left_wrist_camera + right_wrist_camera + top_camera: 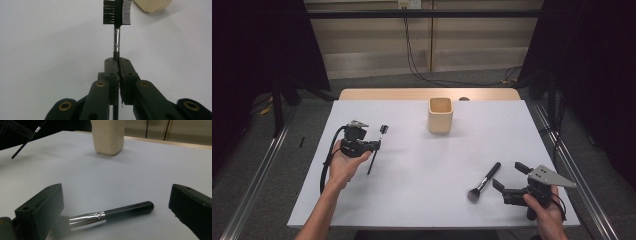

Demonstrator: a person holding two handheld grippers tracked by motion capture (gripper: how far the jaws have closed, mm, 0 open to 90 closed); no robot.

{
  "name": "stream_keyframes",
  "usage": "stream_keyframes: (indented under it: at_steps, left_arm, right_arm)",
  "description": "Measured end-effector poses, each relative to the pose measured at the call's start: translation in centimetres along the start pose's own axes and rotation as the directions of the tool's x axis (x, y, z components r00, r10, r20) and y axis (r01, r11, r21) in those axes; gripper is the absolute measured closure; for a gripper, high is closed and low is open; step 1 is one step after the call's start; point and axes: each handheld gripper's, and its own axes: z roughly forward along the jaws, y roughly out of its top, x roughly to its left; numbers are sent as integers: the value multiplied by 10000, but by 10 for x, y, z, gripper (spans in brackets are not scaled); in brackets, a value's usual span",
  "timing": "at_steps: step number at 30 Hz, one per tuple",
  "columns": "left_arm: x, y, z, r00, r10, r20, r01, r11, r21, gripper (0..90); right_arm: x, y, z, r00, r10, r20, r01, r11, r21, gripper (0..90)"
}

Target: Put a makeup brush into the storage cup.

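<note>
Brow comb-brush (117, 12), a thin black wand with a silver ferrule and a double head of bristles and teeth, sits clamped by its handle in the left gripper (117, 60), whose jaws are pressed together on the shaft; in the high view it hangs lifted off the white table (422, 175) at the left side, head (383, 129) pointing away from the person and tail slanting down towards them. The right gripper (508, 176) rests near the table's right front corner with its jaws spread wide and gripping nothing, the powder brush (112, 215) lying flat on the table between and just ahead of them, its handle end towards the beige cup (440, 115). That cup stands upright near the far edge of the table, well apart from both tools; what can be seen of its inside from above looks empty, though the bottom is in shadow. The likely aim is to drop the comb-brush into the cup, and the risks follow from the grip: the shaft is thin and smooth and held near its middle, so it could pivot or slide in the jaws during the carry. A long tail could also knock the cup's rim and tip the light cup over, or the tool could be released off-centre and fall outside it.
</note>
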Motion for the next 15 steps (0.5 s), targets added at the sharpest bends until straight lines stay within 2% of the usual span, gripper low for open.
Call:
stream_keyframes:
  at_steps: [3, 5, 7, 13, 15]
  left_arm:
    - [-1, -2, -5, 10000, -6, 57, 9, 9980, -636, 860]
    - [0, -3, -9, 9998, 212, -27, -214, 9966, -797, 860]
    - [0, -4, -12, 9999, 45, -121, -57, 9945, -1043, 860]
    - [1, -9, -21, 9999, 114, -92, -131, 9780, -2084, 860]
    - [0, -10, -24, 9999, 148, 63, -128, 9710, -2386, 859]
  right_arm:
    - [0, 0, 0, 10000, 25, 14, -25, 10000, -22, 0]
    - [0, 0, 0, 10000, 27, -21, -27, 10000, -23, 0]
    - [0, 0, 0, 10000, 26, -67, -26, 10000, -81, 0]
    - [1, 1, -1, 10000, 9, -95, -11, 9999, -136, 0]
    - [1, 1, -1, 9999, -48, -153, 46, 9998, -185, 0]
